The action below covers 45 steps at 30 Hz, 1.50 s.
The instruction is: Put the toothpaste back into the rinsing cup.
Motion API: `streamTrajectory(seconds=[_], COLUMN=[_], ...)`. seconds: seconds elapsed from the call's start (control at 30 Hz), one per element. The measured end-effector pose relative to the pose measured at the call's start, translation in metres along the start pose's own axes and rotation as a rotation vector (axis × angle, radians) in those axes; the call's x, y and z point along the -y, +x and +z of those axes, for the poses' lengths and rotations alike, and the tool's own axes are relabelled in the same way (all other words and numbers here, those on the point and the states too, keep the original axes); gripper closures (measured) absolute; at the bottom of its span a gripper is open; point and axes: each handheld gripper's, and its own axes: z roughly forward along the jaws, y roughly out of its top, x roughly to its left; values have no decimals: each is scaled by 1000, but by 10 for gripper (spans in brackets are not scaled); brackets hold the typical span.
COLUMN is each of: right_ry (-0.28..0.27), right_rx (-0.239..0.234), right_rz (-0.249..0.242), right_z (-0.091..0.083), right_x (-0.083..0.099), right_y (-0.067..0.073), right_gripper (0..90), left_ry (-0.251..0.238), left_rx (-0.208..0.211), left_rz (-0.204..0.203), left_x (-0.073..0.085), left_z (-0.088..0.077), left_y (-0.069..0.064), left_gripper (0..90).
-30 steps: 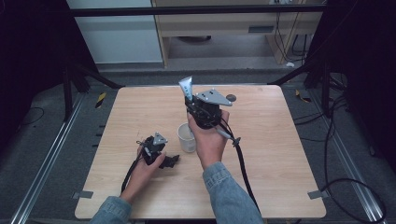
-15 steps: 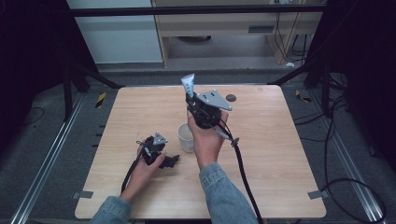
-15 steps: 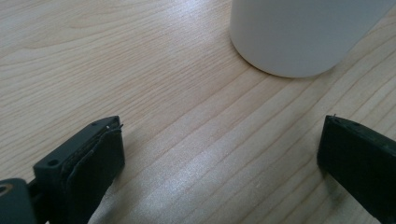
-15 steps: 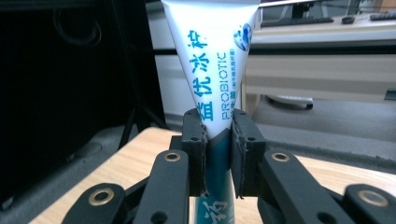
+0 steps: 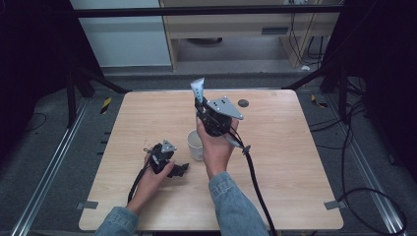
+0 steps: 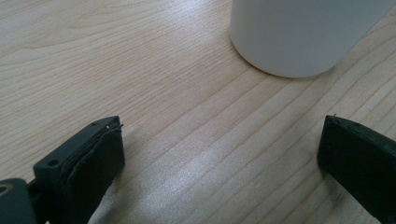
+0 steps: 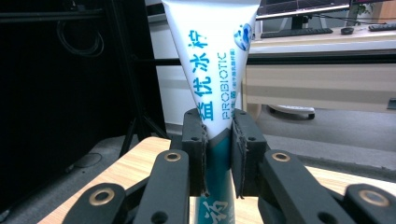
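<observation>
Right gripper [image 5: 198, 100] clamped on tube [image 7: 212, 60], held upright above table [image 5: 295, 162], beyond cup [image 5: 195, 145]. Left gripper [image 6: 219, 154] wide open, empty, resting near cup. Step judged: carrying tube. Next: lower tube into cup, then release.

White cup [image 6: 303, 32] cropped at top edge

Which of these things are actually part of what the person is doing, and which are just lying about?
Part of the job:
- white squeeze tube with blue lettering, clamped upright in the right gripper
- white cylindrical cup on the light wooden table
- left gripper, open, resting beside the cup

Just lying about:
- small dark round disc near the table's far edge
</observation>
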Motion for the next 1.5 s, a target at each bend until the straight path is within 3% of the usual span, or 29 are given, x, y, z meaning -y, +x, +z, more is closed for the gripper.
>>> streamTrajectory(seconds=[0.47,0.67,1.5], right_ry=[-12,-3,54], right_rx=[1,2,28], right_rz=[-34,0,0], right_z=[10,9,16], right_x=[31,42,87], right_y=[6,5,-1], right_gripper=[775,776,775], left_ry=[-2,-1,-2], left_rx=[1,1,0], left_rz=[-2,-2,-1], left_x=[0,0,0], left_z=[0,0,0], left_y=[0,0,0], left_gripper=[0,0,0])
